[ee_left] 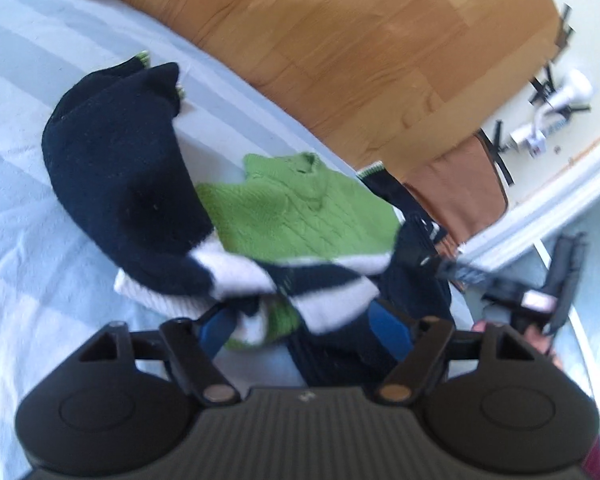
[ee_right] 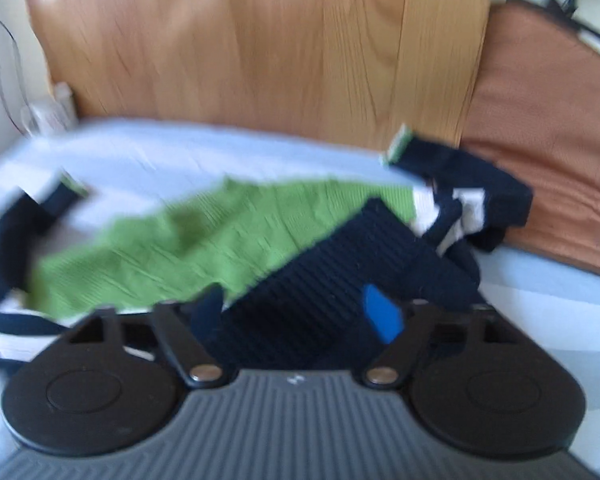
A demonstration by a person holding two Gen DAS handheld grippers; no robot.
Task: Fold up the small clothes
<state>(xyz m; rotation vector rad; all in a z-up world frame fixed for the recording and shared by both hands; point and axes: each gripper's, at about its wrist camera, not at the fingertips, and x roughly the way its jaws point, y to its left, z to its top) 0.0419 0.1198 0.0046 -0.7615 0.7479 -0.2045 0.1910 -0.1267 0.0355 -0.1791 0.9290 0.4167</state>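
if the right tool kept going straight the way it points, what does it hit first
Most likely the navy ribbed hem of the small sweater, which already lies between the right tool fingers. The picture is blurred, so depth is uncertain.

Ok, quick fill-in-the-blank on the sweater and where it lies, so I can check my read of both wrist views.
1. The chest of the sweater is ____ in colour.
2. Its sleeves are navy with green-and-white ____.
3. The sweater lies on a pale striped bed cover, in front of a ____ headboard.
4. The fingers of the right gripper carry ____ pads.

Missing words: green; cuffs; wooden; blue
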